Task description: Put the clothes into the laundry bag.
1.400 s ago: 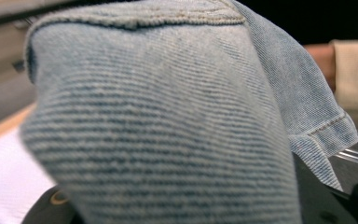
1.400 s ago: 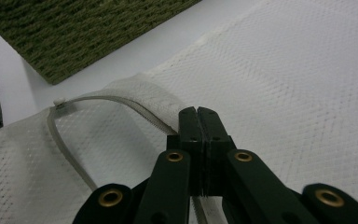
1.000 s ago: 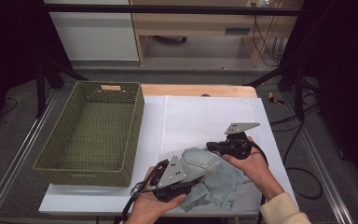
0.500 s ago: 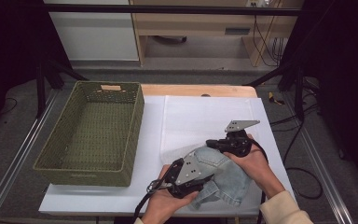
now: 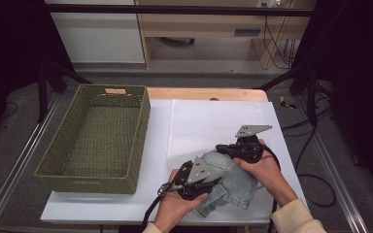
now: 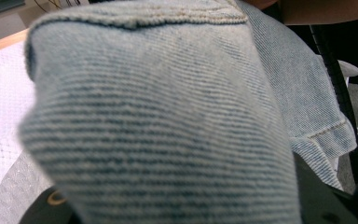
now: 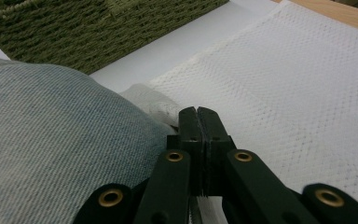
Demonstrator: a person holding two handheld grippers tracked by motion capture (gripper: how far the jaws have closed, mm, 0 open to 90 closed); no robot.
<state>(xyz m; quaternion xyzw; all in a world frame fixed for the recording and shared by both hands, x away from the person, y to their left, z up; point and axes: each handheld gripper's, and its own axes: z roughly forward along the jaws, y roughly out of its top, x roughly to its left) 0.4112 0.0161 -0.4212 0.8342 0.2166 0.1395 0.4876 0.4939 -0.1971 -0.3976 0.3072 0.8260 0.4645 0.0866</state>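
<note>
Resting on the white mat beside the basket, the denim garment lay between our left gripper (grip unclear) and right gripper, jaws together.

There is one counter. On it sits one green woven basket, by the left edge. There is one piece of blue jeans cloth, bunched up near the front edge. One white bumpy sheet lies flat in the middle, reaching toward the back edge. One small crumpled white cloth peeks out beside the jeans cloth. There are two hands, a left hand and a right hand. There are two grippers, the left gripper and the right gripper. Each has one grey plate on top.
</note>
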